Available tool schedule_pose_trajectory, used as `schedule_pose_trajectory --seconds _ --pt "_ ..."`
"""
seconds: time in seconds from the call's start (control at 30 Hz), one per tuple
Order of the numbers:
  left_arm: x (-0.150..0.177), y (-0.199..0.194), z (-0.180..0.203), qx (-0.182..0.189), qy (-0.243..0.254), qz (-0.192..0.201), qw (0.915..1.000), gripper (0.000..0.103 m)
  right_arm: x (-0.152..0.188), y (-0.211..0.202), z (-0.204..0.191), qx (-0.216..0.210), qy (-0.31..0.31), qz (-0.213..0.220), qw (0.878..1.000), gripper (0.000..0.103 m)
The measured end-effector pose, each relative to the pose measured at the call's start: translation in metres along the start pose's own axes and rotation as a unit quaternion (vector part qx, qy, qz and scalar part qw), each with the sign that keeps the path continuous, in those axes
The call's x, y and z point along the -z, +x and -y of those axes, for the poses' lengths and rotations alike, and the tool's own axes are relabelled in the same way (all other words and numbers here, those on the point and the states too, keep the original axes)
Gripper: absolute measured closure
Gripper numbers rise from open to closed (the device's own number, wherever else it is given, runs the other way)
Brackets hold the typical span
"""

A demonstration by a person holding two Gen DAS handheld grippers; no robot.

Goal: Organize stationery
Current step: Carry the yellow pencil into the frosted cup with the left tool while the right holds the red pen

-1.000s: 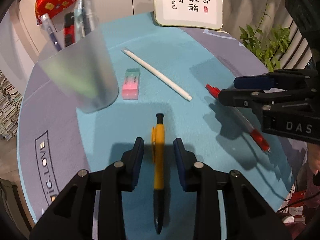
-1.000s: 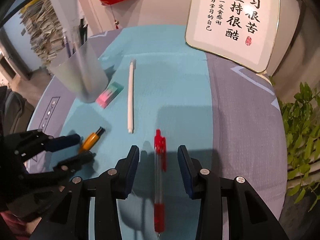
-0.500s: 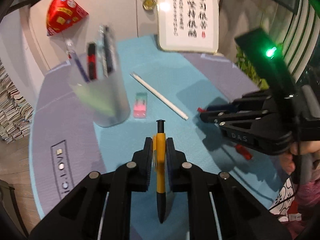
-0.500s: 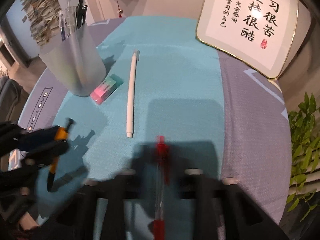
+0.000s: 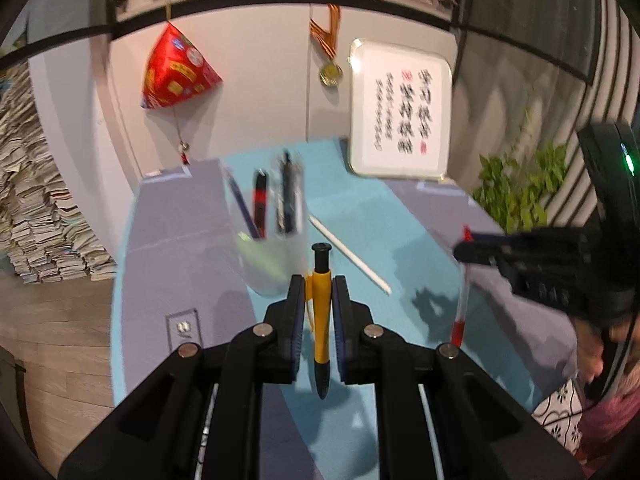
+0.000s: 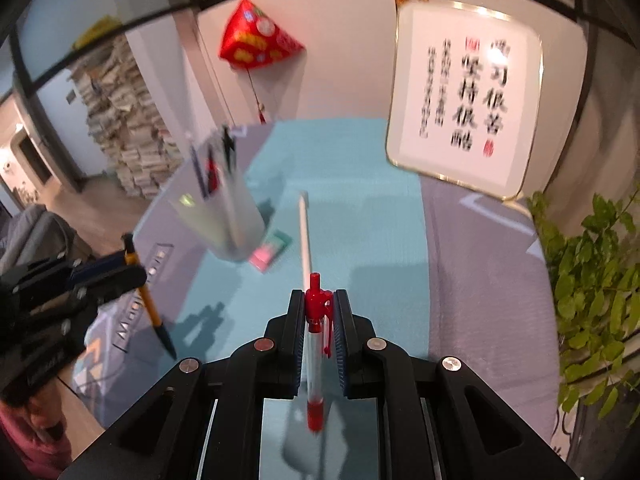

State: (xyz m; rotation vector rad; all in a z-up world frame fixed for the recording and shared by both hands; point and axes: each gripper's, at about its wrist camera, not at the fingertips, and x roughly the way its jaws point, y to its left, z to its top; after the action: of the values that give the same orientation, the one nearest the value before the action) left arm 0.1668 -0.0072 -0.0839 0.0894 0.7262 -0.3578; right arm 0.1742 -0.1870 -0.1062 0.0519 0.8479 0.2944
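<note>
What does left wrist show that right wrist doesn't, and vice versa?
Left wrist only: the left claw head-on, shut on the yellow pen.
Right wrist only: the pink-and-green eraser beside the pen cup, and the right claw head-on, shut on the red pen.
Both: pen cup, white pen on the teal mat, framed calligraphy, red hanging ornament, plant.

framed plaque (image 6: 464, 92), calligraphy 学习很苦, 坚持很酷

A yellow pen (image 5: 321, 312) and a red-capped clear pen (image 6: 316, 340) hang lifted off the counter; a white pen (image 6: 305, 232) and pink-green eraser (image 6: 269, 251) lie by the frosted cup (image 6: 218, 216) of pens.
</note>
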Motion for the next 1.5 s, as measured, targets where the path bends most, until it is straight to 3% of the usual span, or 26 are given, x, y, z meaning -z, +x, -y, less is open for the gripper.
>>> schedule_pose_trajectory --seconds 0.23,0.4,0.53,0.83,1.5 --pt "-0.044 -0.019 -0.017 -0.022 -0.017 0.060 0.9978 0.092 -0.001 -0.010 -0.010 -0.007 -0.001 0.021 1.000 0.088" --pt "-0.078 -0.007 -0.032 -0.033 -0.040 0.088 0.9947 0.092 0.002 -0.013 -0.009 -0.010 0.004 0.022 1.000 0.088" --pt "-0.086 0.008 -0.037 -0.044 -0.047 0.096 0.9933 0.092 0.003 -0.016 -0.005 -0.006 0.012 0.025 1.000 0.088" --pt "-0.065 0.036 -0.044 -0.044 -0.045 0.067 0.9957 0.091 -0.005 -0.021 0.005 0.003 0.031 0.036 0.999 0.088" --pt "-0.027 0.047 -0.044 -0.035 -0.044 0.035 0.9978 0.091 -0.022 -0.028 -0.011 -0.012 0.029 0.054 0.998 0.088"
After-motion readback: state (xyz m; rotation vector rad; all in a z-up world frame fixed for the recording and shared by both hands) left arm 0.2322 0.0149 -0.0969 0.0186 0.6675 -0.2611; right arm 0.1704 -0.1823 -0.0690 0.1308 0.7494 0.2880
